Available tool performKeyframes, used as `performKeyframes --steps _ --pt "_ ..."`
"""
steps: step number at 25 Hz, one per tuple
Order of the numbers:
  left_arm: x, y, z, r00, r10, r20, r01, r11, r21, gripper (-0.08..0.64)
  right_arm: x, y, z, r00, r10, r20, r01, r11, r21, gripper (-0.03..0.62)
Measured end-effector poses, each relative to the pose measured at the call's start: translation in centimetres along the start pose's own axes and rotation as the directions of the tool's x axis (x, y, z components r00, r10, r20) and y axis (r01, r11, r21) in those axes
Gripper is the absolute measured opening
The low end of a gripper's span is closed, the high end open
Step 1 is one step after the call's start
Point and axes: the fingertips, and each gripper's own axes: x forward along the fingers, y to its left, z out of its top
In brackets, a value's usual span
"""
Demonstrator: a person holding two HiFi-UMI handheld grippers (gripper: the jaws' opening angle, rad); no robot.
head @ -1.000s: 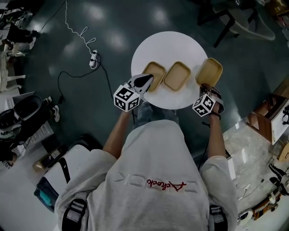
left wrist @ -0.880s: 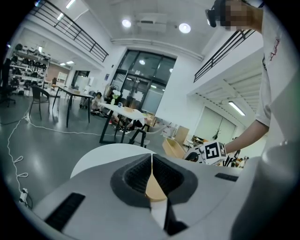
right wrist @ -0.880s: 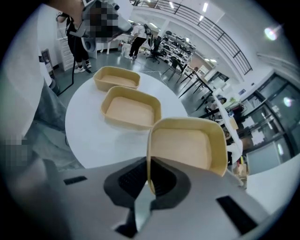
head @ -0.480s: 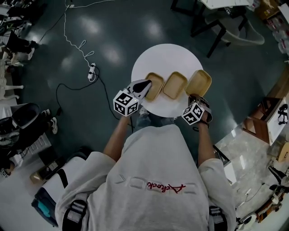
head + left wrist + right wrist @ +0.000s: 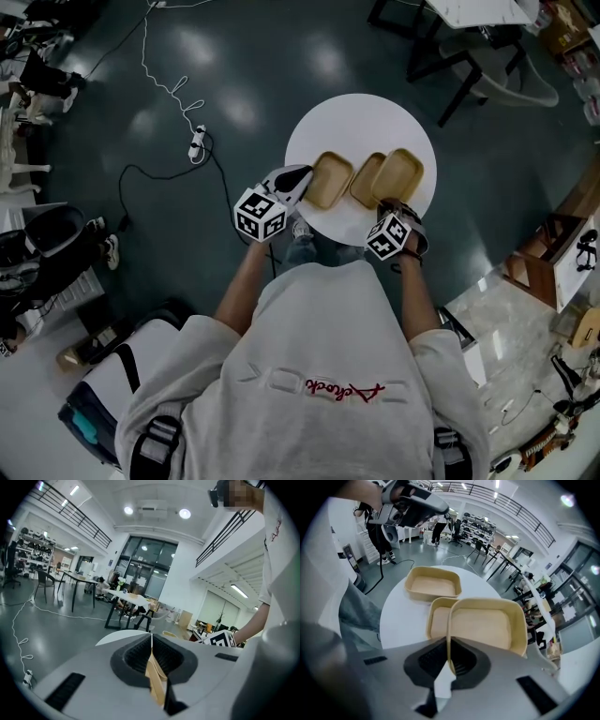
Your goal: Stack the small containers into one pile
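1. The left gripper [image 5: 151, 651] is clamped on the near rim of the left tan container [image 5: 330, 178], at the left side of the round white table [image 5: 361, 122], upper centre of the head view
2. The right gripper [image 5: 449, 654] is clamped on the near rim of the right tan container [image 5: 483, 626], which overlaps the right edge of the middle tan container [image 5: 437, 620]
3. The middle tan container lies on the table, just beside the left one
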Motion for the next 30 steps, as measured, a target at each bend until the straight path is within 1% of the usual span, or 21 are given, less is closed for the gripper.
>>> performKeyframes --steps 9,17,23,26,30 --pt "-1.0 1.0 -0.2 1.0 0.013 0.007 -0.013 1.0 -0.008 0.018 0.8 1.8 2.3 0.999 0.031 0.006 -0.031 0.999 0.017 0.025" --pt "-1.8 1.6 -0.8 0.999 0.032 0.01 -0.031 0.999 -0.024 0.018 1.4 3.1 2.9 0.998 0.057 -0.005 -0.056 0.998 0.013 0.025" --pt "-2.3 1.9 -1.3 0.999 0.043 0.01 -0.042 0.999 -0.034 0.018 2.2 4.3 3.1 0.996 0.09 -0.028 -0.09 0.996 0.028 0.026" --pt "-2.8 2.2 -1.3 0.999 0.049 0.013 -0.049 0.998 -0.035 0.018 2.6 4.5 3.1 0.995 0.094 -0.04 -0.093 0.995 0.037 0.026" --pt "-3.3 2.8 -1.4 0.998 0.059 0.013 -0.059 0.998 -0.039 0.018 2.9 4.7 3.5 0.995 0.1 -0.03 -0.099 0.994 0.047 0.026"
